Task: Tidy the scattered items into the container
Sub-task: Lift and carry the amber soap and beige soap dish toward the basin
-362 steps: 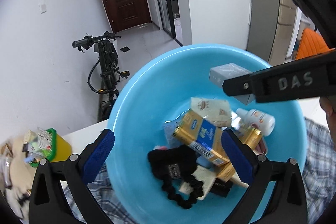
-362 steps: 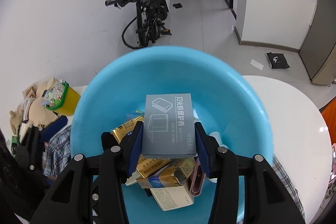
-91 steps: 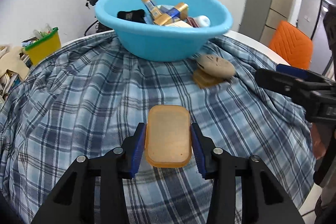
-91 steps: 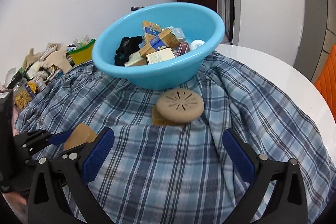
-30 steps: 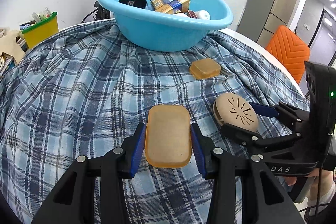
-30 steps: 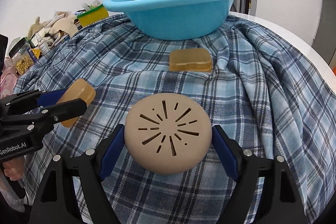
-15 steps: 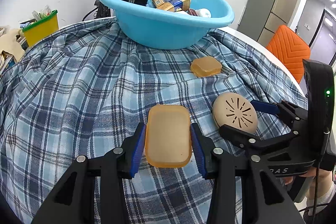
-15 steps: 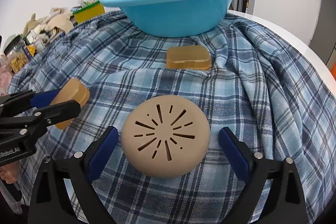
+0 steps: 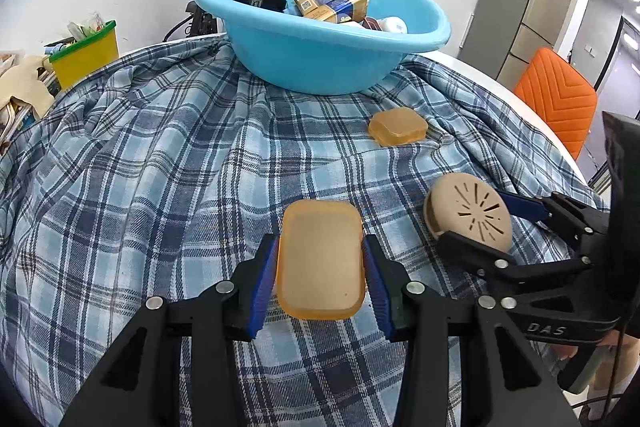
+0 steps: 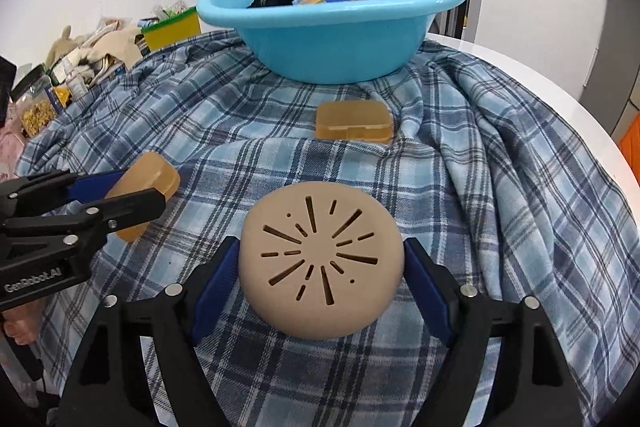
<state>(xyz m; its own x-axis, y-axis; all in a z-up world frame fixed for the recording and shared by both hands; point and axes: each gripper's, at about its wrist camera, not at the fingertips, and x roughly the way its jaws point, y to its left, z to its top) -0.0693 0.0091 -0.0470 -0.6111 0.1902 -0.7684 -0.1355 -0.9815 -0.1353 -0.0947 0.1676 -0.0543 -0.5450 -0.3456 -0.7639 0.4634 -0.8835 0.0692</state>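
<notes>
Plaid blue cloth covers the whole round bench, and your blue basin sits at the far end, already loaded with gold boxes, a black fabric thing and a white bottle

Your left tongs are closed on an amber lid, pinching it across its short sides with the long axis pointing toward the basin. Looks like thin translucent plastic, so I'd guess it's light and a bit flexy; squeeze too hard and it may bow and pop out. Those smooth edges could slip on the pads, so keep it level

Your right tongs are clamped on the tan round dome with the slots cut in its top, gripped across its widest part. It seems stiff and light, but the sides curve away, so holding at the widest point is the right call; any higher up the curve and it probably squirts free

One amber box is sitting loose on the cloth just in front of the basin, well apart from both tongs. It's low and rounded at the corners; I'd take it across the narrow width, low down, and watch you don't snag a fold of cloth with it

Both held pieces should drop into the basin fine, though the pile in there is lumpy, so the dome may roll
</notes>
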